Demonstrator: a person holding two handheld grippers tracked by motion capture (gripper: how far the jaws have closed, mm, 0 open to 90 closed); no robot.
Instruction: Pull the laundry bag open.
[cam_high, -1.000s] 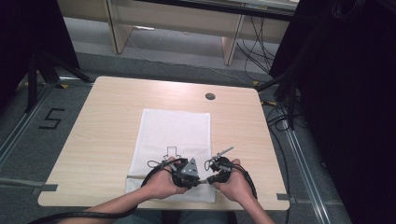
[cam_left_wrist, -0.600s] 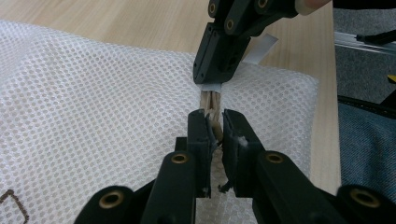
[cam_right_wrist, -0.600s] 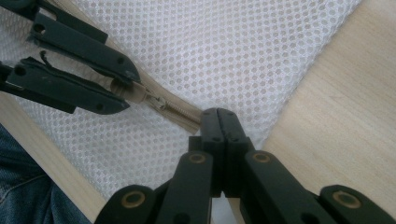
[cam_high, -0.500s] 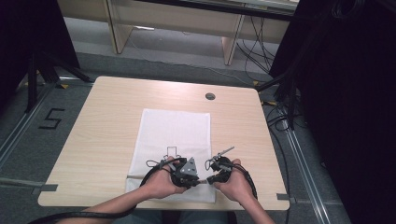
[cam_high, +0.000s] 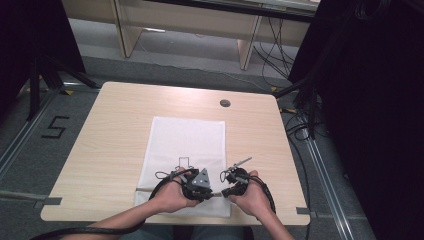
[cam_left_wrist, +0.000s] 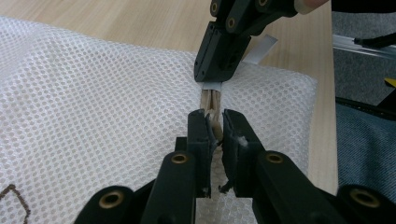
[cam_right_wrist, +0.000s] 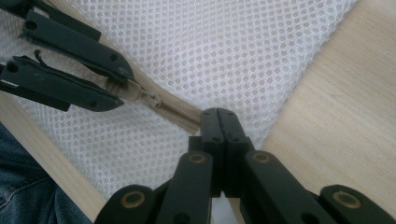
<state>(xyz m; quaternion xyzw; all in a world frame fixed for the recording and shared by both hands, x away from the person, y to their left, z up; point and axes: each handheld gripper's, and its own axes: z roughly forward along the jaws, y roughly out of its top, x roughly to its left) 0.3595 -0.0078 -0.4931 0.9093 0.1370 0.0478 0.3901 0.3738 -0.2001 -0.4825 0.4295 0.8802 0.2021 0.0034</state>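
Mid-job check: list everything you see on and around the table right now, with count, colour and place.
mesh bag: one, white, flat on the near middle of the table.
zipper: one, beige, along the bag's near edge, between the two grippers.
zipper pull: one, metal, at the left gripper's jaw tips.
table: one, light wood, centre of the high view.
cable port: one, dark, round, far right part of the tabletop.
floor marking: one black "5", left of the table.
left gripper: one, black, shut on the zipper at the bag's near edge.
right gripper: one, black, shut on the zipper's end by the bag's corner.
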